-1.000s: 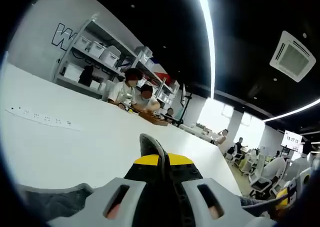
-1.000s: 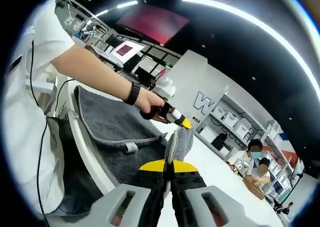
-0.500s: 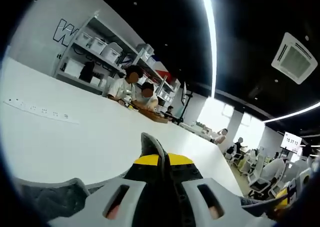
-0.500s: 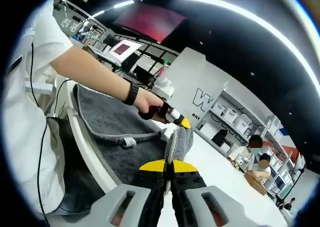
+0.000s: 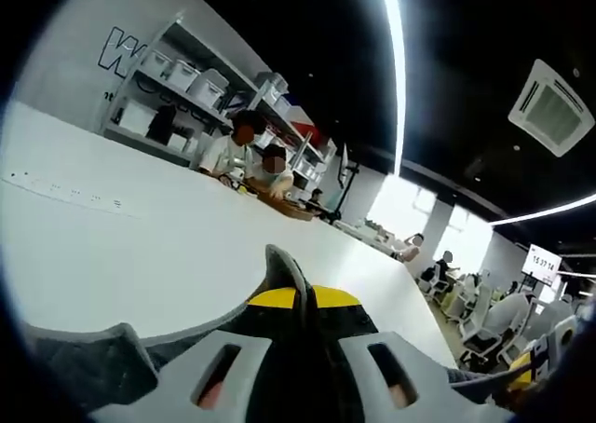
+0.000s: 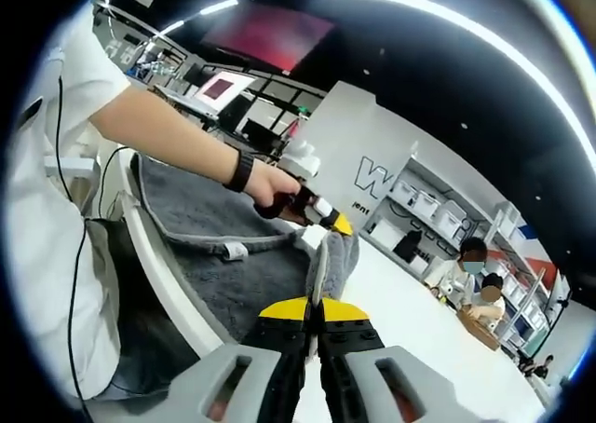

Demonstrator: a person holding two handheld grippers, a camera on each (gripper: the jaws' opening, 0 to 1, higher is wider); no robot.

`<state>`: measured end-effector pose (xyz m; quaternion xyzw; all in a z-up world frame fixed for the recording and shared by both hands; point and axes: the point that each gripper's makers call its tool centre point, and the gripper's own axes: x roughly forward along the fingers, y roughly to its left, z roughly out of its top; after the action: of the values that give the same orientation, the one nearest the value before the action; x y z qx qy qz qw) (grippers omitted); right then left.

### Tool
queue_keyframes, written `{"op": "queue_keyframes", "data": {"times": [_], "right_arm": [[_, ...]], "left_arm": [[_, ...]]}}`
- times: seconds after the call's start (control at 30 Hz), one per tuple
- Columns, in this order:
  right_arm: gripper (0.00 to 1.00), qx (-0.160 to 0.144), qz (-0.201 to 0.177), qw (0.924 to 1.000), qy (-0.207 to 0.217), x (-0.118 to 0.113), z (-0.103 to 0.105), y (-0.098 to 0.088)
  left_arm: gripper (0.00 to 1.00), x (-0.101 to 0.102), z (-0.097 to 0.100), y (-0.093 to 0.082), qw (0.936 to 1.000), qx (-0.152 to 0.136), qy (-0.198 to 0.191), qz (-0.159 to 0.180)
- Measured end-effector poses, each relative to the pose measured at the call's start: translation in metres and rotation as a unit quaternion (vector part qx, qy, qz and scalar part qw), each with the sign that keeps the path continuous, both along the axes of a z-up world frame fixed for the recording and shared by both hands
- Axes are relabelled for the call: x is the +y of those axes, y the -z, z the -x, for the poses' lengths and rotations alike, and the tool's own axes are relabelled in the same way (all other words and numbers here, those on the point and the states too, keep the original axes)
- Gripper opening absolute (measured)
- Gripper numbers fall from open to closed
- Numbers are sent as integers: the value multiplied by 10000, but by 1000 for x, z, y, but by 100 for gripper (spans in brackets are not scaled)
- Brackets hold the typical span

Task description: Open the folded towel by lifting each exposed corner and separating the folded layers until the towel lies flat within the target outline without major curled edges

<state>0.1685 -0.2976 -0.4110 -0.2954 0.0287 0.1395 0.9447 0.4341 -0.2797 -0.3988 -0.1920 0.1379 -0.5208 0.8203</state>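
Both hand-held grippers, the right [image 6: 318, 297] and the left [image 5: 300, 291], are clamped on corners of the grey towel [image 6: 233, 279], lifted off the white worktop [image 5: 140, 255]. Unfolding is underway; next, spread and lay it flat.

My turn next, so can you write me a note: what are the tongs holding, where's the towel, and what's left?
Left tongs: shut on a pinch of the grey towel.
Right tongs: shut on another towel edge, which stands up between them.
The towel hangs lifted between both tongs over the white table, one hemmed layer with a small tag spread open.
Done: both edges gripped and raised.
Left: lay it flat, smooth any curls. No target outline can be seen.
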Motion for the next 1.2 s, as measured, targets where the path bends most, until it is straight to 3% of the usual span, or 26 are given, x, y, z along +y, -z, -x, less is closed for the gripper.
{"op": "queue_keyframes", "data": {"times": [0.67,0.73,1.2], "right_arm": [[0,70,-301,9991,273,-20,5,12],[0,96,-286,9990,335,-22,6,14],[0,154,-427,9972,587,-35,4,21]], "left_arm": [[2,-17,8,8,9999,91,85,-96],[2,-19,16,12,9998,102,96,-125],[2,-27,1,13,9996,259,76,-92]]}}
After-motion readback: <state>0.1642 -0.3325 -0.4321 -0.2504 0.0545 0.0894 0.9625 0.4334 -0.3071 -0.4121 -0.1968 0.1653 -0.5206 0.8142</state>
